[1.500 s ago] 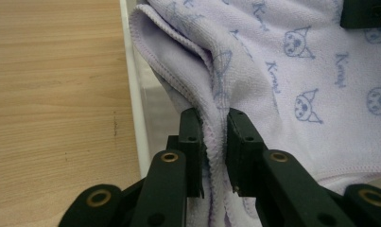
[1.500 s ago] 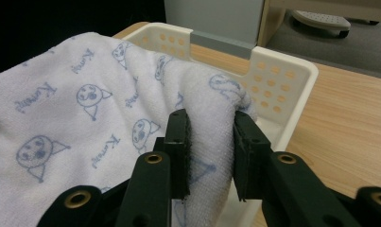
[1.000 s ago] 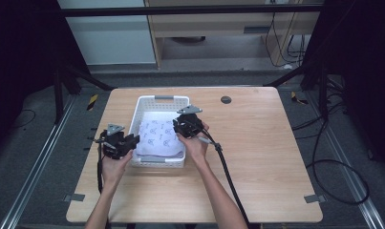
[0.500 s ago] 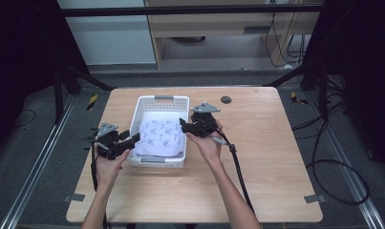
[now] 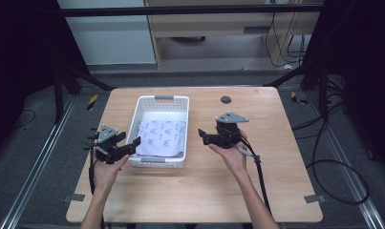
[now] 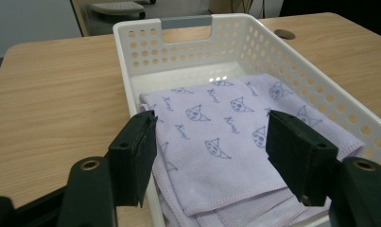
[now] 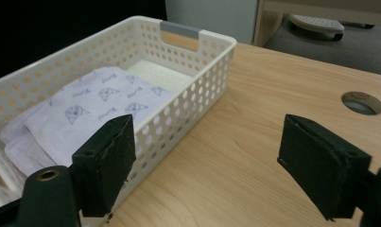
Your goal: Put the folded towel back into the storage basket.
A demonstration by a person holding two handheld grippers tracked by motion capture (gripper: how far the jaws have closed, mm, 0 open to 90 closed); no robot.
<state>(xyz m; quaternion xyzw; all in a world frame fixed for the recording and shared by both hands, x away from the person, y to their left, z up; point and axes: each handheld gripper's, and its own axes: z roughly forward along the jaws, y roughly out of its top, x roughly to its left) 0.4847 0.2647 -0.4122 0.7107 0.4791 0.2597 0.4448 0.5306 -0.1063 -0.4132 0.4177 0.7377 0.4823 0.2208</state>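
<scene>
The left gripper (image 5: 127, 145) hangs at the near left corner of the white basket (image 5: 154, 103), its jaws spread wide and holding nothing, and in the left gripper view the folded lilac cloth (image 6: 226, 137) printed with small cat faces lies in the basket just beyond and between the two fingers (image 6: 136, 153). The right gripper (image 5: 205, 137) is held over bare wooden table (image 5: 276, 181) to the basket's right, jaws likewise wide and empty; in the right gripper view the basket wall stands just past its left finger, the cloth inside, and a round grommet hole (image 7: 362, 102) sits in the tabletop beyond the right finger.

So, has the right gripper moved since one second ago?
Yes. The right gripper has moved rightward, off the white basket, and is now over bare table.
</scene>
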